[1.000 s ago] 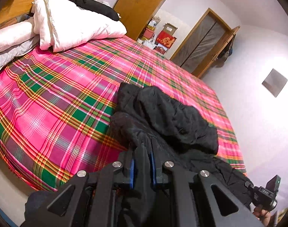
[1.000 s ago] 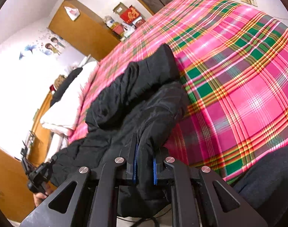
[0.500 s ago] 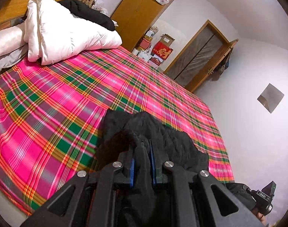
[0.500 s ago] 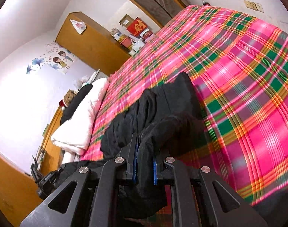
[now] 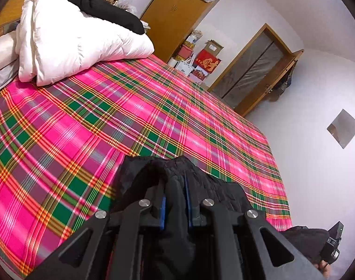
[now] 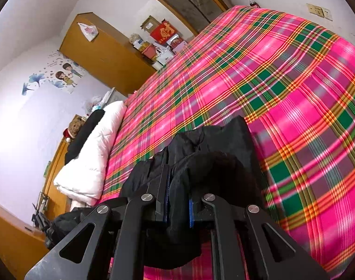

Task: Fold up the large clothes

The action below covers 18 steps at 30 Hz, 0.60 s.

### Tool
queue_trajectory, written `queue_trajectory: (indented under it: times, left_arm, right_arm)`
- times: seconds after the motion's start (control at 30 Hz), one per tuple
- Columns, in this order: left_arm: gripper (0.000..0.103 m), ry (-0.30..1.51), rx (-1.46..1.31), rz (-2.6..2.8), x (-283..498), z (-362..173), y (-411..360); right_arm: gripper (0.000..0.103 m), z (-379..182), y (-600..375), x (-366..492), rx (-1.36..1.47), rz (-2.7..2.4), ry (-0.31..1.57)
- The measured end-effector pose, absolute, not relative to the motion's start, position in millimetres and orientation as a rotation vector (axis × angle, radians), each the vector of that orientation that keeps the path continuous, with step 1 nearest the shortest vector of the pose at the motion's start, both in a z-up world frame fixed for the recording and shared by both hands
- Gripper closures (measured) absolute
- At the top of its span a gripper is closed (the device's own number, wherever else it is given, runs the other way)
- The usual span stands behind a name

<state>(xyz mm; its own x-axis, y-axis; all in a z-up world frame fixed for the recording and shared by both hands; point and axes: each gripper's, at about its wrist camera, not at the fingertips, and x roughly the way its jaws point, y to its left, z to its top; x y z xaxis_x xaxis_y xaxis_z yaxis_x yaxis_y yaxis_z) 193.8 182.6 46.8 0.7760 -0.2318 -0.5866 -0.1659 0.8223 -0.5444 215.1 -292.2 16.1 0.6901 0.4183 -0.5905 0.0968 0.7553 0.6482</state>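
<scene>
A large black quilted coat (image 5: 151,175) hangs bunched from both grippers above the near edge of the bed. My left gripper (image 5: 175,200) is shut on a fold of the coat. My right gripper (image 6: 178,198) is shut on another fold of the same coat (image 6: 214,154). The cloth drapes over and between the fingers in both views and hides the fingertips. The right gripper also shows at the lower right of the left wrist view (image 5: 333,240).
The bed carries a pink and green plaid sheet (image 5: 107,121). A folded white duvet (image 5: 67,39) with a black garment (image 5: 107,11) on top lies at the head. A wooden wardrobe (image 6: 107,56), stacked boxes (image 5: 200,63) and a door (image 5: 252,70) stand beyond.
Both grippers have lifted the coat off the sheet and gathered it; less of it lies spread on the bed, and more bare plaid shows beyond it.
</scene>
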Motion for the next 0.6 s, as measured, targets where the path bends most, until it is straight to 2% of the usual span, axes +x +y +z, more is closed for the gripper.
queue_trajectory:
  times: [0.4, 0.6]
  left_arm:
    - [0.089, 0.799, -0.591, -0.008, 294.2, 4.7, 180.7]
    - [0.085, 0.855, -0.595, -0.002, 333.5, -23.8, 176.7]
  right_arm:
    - [0.09, -25.8, -297.4, 314.8, 0.753, 0.14, 0.935]
    - [0.083, -57.6, -303.4, 348.9, 0.831, 0.103, 1.001]
